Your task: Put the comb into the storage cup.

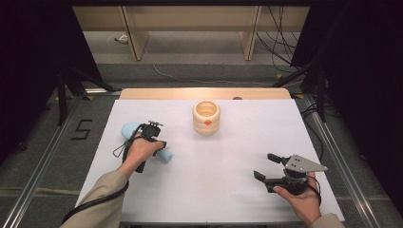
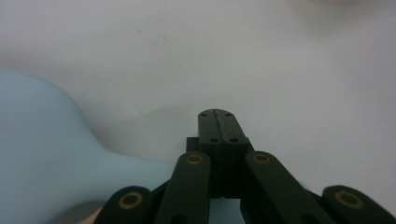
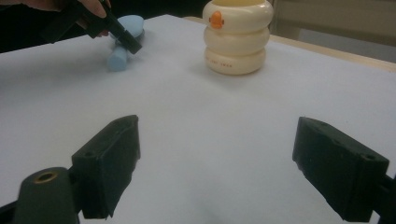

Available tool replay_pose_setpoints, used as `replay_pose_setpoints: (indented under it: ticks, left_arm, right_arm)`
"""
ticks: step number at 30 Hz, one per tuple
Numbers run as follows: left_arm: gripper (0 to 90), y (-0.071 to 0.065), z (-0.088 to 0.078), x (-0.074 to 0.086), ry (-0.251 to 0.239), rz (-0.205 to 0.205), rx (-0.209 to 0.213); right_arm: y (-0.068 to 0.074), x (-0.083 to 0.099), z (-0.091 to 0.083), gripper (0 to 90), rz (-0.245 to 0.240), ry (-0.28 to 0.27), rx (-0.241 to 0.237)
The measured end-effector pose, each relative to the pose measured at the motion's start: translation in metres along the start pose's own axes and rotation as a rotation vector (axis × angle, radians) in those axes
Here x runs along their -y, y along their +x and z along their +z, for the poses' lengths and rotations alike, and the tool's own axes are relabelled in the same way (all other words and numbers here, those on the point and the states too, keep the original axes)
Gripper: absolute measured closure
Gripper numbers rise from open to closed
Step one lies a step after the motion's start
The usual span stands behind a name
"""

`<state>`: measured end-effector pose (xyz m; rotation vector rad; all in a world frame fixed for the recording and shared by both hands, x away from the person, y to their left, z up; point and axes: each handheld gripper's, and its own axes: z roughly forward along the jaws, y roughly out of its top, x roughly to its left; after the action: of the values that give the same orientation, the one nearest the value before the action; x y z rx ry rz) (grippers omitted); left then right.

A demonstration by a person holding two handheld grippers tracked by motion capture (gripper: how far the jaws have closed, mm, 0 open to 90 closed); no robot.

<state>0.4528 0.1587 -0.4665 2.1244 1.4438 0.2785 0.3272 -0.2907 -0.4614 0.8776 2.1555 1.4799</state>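
Two grippers were mine, and the left gripper (image 1: pixel 151 127) sat far nearer the pale blue bottle-shaped piece (image 1: pixel 129 130), which lay flat on the white table (image 1: pixel 223 190), just beside my closed, empty jaws at about nine o'clock in the left gripper view. Its long axis ran from ten o'clock, the bulb, to four o'clock, the neck (image 1: pixel 165 156). My right gripper (image 1: pixel 271 168) rested well apart, jaws wide and empty.

— What's hard to read here?
— The pale blue object (image 1: pixel 130 130): the left hand (image 1: pixel 140 151) covers its middle, and the left gripper view crops it at the edge.
— Its shape?
— Blurred; perhaps a bulb with a handle.
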Motion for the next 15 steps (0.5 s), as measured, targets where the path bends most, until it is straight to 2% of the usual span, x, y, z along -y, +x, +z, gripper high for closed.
replay_pose_setpoints:
  ticks: [7, 11, 12, 15]
  left_arm:
    - [89.9, 0.006, -0.014, 0.014, 0.037, 0.032, 0.016]
    - [89.9, 0.008, -0.019, 0.019, 0.045, 0.047, 0.003]
    - [89.9, 0.009, -0.022, 0.022, 0.053, 0.060, 0.006]
    - [89.9, 0.010, -0.028, 0.026, 0.059, 0.064, 0.009]
  right_arm:
    - [0.000, 0.000, 0.000, 16.0, 0.002, 0.002, 0.004]
    - [0.000, 0.000, 0.000, 16.0, 0.003, 0.003, 0.005]
    - [0.000, 0.000, 0.000, 16.0, 0.004, 0.002, 0.006]
    - [0.000, 0.000, 0.000, 16.0, 0.004, 0.003, 0.007]
